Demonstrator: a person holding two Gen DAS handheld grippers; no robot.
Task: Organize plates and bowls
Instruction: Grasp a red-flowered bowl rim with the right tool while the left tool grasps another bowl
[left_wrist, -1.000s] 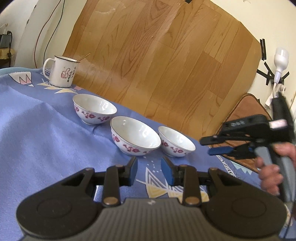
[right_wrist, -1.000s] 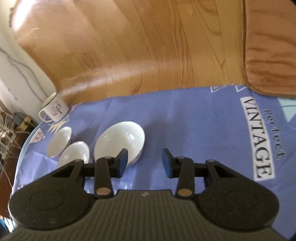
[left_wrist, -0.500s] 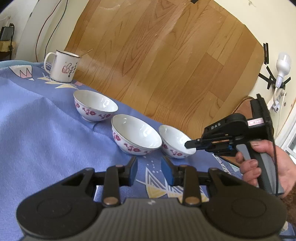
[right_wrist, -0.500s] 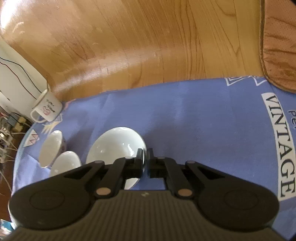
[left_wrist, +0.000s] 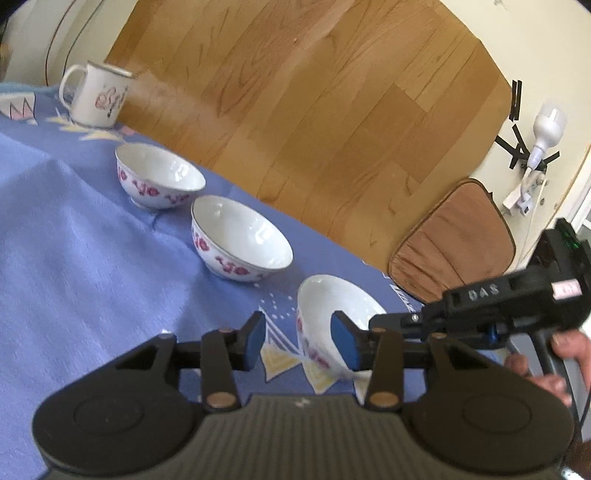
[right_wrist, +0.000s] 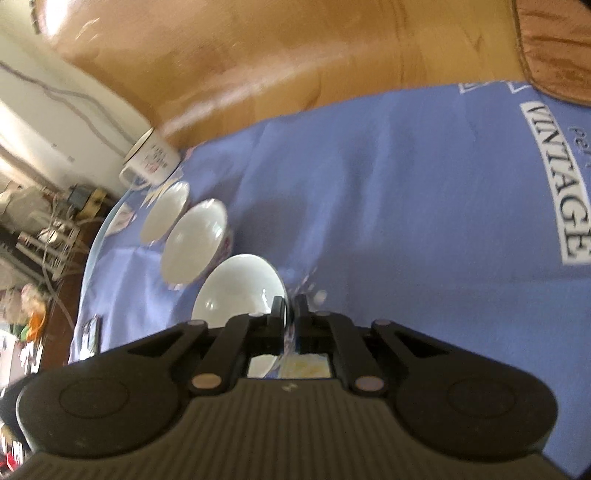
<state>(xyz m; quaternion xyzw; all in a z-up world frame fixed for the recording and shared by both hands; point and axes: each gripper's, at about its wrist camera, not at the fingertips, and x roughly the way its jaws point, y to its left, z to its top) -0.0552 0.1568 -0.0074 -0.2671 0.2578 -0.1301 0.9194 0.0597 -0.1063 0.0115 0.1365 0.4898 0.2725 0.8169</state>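
Right gripper (right_wrist: 290, 306) has clamped the near bowl (left_wrist: 332, 325) by its rim and tipped it, while the left gripper (left_wrist: 298, 341) has spread its fingers wider.

Blue cloth on the worktop (left_wrist: 74, 258) carries a diagonal row of three white floral bowls, all empty: the far bowl (left_wrist: 159, 179) and middle bowl (left_wrist: 240, 240) sit upright, mouths up, while the near one leans, its mouth turned up and toward the right-hand side of the left view. Right fingers are clenched on that rim, one inside, one outside. Left fingers stand released, nothing between them, just in front of the tilted bowl. Only the left view shows the person's hand (left_wrist: 554, 354) on the right gripper's handle; only the right view shows the "VINTAGE" print (right_wrist: 557, 181). An enamel mug (left_wrist: 98, 98) stands upright beyond the row.
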